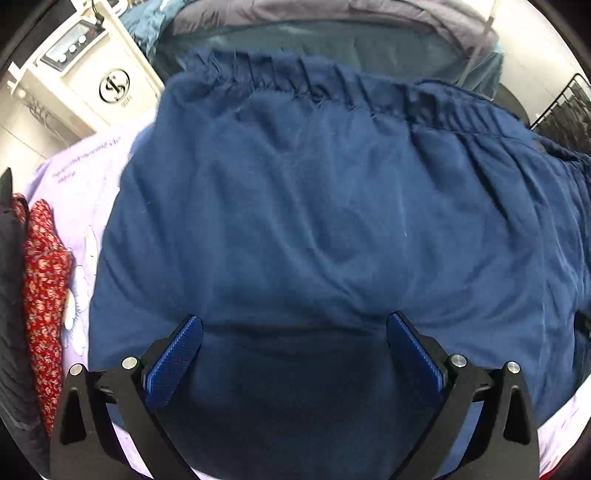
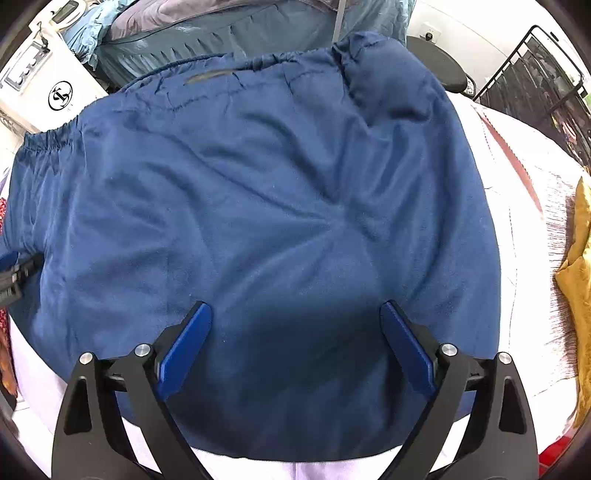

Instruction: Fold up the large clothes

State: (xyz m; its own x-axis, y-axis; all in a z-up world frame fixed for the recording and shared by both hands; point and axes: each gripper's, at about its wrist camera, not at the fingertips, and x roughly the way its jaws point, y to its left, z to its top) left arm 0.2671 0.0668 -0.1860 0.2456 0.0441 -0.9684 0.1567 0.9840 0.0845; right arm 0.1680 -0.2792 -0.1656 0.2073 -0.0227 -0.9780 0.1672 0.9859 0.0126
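A large dark blue garment (image 1: 314, 221) with a gathered elastic waistband (image 1: 332, 85) along its far edge lies spread over a pale lilac sheet. It fills the right wrist view too (image 2: 258, 206). My left gripper (image 1: 294, 325) hovers open and empty just above the garment's near part. My right gripper (image 2: 295, 314) is also open and empty above the garment's near edge. The left gripper's tip shows at the left edge of the right wrist view (image 2: 14, 266), resting by the cloth.
A red floral cloth (image 1: 44, 295) lies folded at the left. A white appliance (image 1: 92, 77) stands at the far left. A teal bed skirt (image 2: 221, 33) runs behind. A mustard cloth (image 2: 580, 277) and a black wire rack (image 2: 546, 85) are at the right.
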